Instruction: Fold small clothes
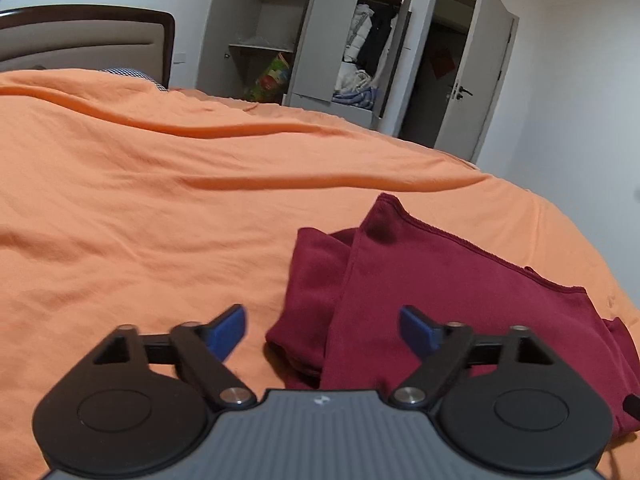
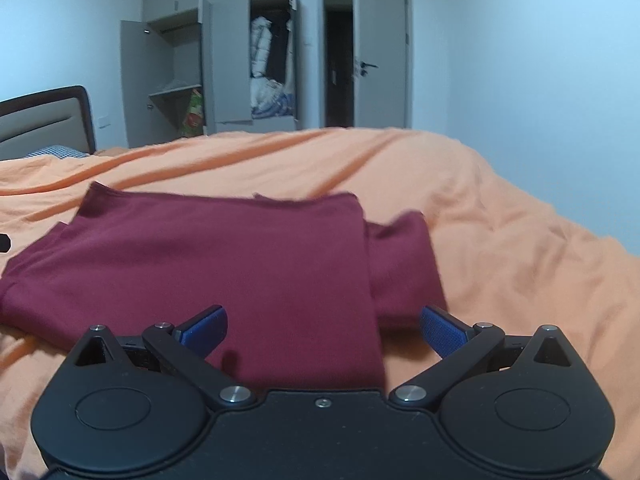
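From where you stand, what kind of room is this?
Most likely a home bedroom. A bed under a wrinkled orange cotton sheet fills the view, with a dark-framed padded headboard at one end. Beyond it stands a grey wardrobe with open doors, clothes hanging inside. A dark red folded garment lies on the sheet.

One maroon garment (image 2: 224, 264), one orange bedsheet (image 1: 140, 208), two claws, one wardrobe (image 2: 208, 64), one door (image 2: 384, 56).

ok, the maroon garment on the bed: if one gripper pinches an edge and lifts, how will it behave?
Likely floppy: the maroon garment lies in soft layers with a fold bulging at its side, so a pinched edge would probably drape and the layers slide open. It looks thin, so probably light. The orange bedcover is wrinkled and soft, so pushing may bunch both fabrics.
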{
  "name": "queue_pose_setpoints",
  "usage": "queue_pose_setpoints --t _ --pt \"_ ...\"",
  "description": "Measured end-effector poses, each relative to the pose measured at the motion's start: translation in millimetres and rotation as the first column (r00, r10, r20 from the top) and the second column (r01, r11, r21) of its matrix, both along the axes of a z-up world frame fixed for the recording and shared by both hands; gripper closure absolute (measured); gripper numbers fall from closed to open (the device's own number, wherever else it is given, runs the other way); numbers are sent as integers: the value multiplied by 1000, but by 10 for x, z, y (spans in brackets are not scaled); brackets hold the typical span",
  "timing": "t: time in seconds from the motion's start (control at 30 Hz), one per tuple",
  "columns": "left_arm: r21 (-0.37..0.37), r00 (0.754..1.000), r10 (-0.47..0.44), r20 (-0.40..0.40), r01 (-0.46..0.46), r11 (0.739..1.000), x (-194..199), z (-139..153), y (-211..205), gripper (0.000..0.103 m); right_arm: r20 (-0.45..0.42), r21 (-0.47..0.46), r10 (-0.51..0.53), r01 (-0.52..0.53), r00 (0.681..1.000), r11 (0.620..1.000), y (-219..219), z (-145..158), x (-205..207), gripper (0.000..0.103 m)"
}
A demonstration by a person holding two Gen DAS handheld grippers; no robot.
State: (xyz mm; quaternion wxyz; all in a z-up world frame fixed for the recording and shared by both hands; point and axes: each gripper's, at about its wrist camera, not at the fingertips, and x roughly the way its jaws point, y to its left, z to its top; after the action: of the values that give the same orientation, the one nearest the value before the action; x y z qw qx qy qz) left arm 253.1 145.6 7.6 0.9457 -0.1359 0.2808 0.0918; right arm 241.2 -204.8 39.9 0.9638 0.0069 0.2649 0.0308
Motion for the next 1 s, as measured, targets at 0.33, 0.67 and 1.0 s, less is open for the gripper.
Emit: queue_pose_setpoints --t 0.33,0.67,1.0 --pt "-22 992 86 -92 -88 996 -37 -30 142 1 36 -44 183 -182 982 982 527 140 292 1" --pt "-34 987 89 -134 -95 995 -99 -116 140 1 41 -157 236 -227 971 961 991 246 823 1" --pt "-43 982 88 -165 -97 994 -82 -191 125 1 -2 -181 219 -215 976 960 1218 11 1118 1"
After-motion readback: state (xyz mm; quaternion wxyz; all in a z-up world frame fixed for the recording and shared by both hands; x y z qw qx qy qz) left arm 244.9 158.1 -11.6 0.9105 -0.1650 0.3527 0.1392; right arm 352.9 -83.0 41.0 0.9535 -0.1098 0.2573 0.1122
